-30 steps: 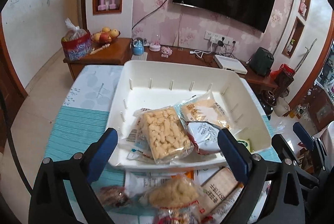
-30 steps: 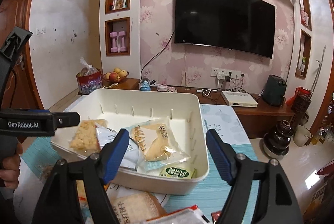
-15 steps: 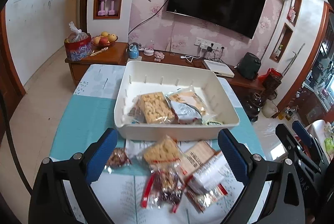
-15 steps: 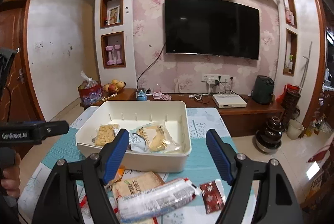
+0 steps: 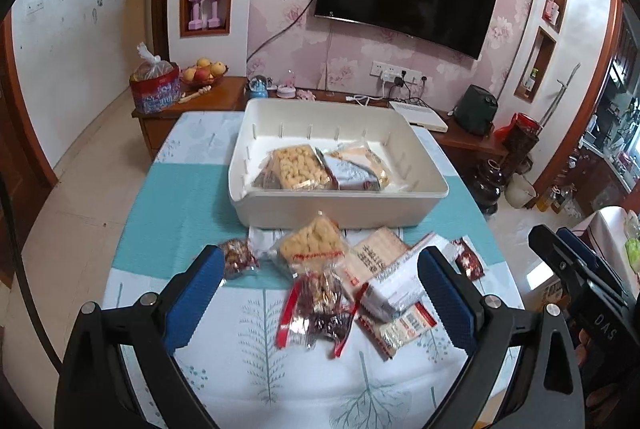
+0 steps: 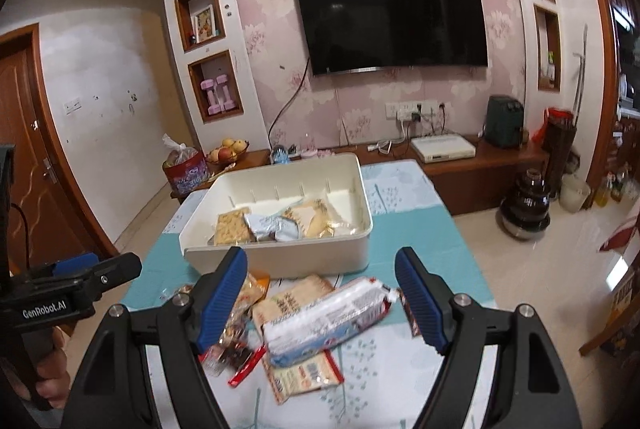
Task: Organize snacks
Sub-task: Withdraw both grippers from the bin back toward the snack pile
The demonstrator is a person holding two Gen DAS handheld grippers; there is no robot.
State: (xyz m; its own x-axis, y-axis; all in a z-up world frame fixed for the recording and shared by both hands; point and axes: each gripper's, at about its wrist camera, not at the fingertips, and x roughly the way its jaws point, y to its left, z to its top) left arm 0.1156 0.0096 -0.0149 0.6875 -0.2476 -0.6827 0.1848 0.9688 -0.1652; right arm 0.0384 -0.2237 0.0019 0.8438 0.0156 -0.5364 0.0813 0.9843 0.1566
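A white bin (image 5: 340, 207) (image 6: 280, 261) stands on the table and holds a puffed-snack pack (image 5: 298, 167) (image 6: 232, 227), a silver packet (image 5: 350, 173) (image 6: 266, 225) and a yellow cake pack (image 6: 316, 217). In front of it lies a loose pile: a puffed-snack bag (image 5: 314, 243), a red-trimmed packet (image 5: 320, 313) (image 6: 236, 349), a long white cracker pack (image 5: 404, 279) (image 6: 326, 319) and a small red sachet (image 5: 468, 261). My left gripper (image 5: 320, 299) hangs open above the pile, empty. My right gripper (image 6: 322, 295) is open above the cracker pack, holding nothing.
The table (image 5: 180, 197) has a teal and white leaf-print cloth. Behind it runs a low wooden cabinet (image 5: 224, 97) with a fruit bowl (image 5: 204, 71), a red gift bag (image 5: 154, 91) and a white box (image 6: 442, 147). A TV (image 6: 392, 17) hangs on the wall. A dark vase (image 6: 528, 209) stands on the floor.
Both grippers have drawn back and up from the bin. The loose snack pile in front of the bin has come fully into view. Both stay open and empty.
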